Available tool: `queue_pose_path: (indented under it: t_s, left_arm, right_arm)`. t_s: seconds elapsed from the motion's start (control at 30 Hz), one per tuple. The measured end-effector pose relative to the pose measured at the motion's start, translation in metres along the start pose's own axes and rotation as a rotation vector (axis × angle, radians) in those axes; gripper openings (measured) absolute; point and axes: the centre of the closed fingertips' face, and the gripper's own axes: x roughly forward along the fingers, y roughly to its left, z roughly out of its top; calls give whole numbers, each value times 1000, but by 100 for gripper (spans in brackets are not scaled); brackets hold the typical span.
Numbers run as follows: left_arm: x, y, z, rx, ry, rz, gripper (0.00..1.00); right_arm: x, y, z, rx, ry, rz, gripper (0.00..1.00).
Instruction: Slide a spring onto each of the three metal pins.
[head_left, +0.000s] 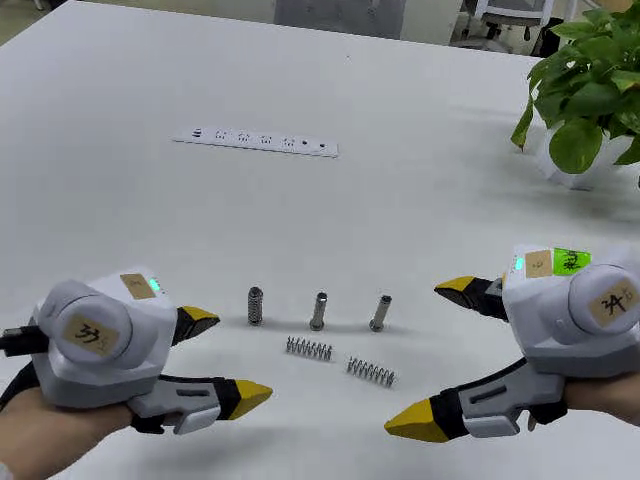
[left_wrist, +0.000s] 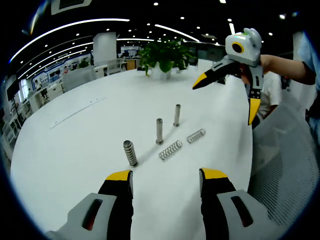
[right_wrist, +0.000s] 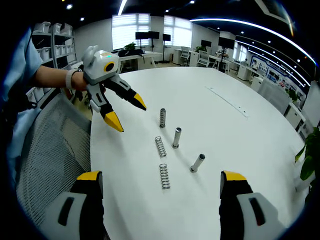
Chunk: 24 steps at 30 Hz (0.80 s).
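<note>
Our left gripper (head_left: 230, 354) and right gripper (head_left: 430, 355) gape empty, and the nearer spring (head_left: 370, 372) lies flat just ahead of the right, lengthwise toward it.

**Pins and springs on the tabletop (head_left: 120, 240)**
Three metal pins stand in a row before me. The left pin (head_left: 255, 306) wears a spring. The middle pin (head_left: 318, 311) and right pin (head_left: 380, 313) are bare. The left loose spring (head_left: 309, 349) and right loose spring (head_left: 370, 372) lie flat nearer me.
</note>
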Motion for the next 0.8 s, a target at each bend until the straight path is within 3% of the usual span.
queue_pose_path:
  t_s: [0.13, 0.2, 0.33, 0.43, 0.8]
  left_arm:
    - [16, -4, 6, 78, 26, -35, 47]
    - [23, -7, 8, 119, 58, -46, 41]
    - [38, -5, 8, 160, 87, -66, 33]
    - [48, -3, 7, 228, 129, -82, 31]
    - [72, -18, 10, 315, 208, -162, 26]
  right_arm:
    - [-1, 2, -6, 17, 6, 2, 98]
    - [-2, 3, -7, 20, 6, -1, 98]
    - [-3, 3, -11, 40, 5, -8, 98]
    - [-5, 3, -14, 55, 5, -12, 98]
    - [-6, 10, -23, 107, 1, -23, 97]
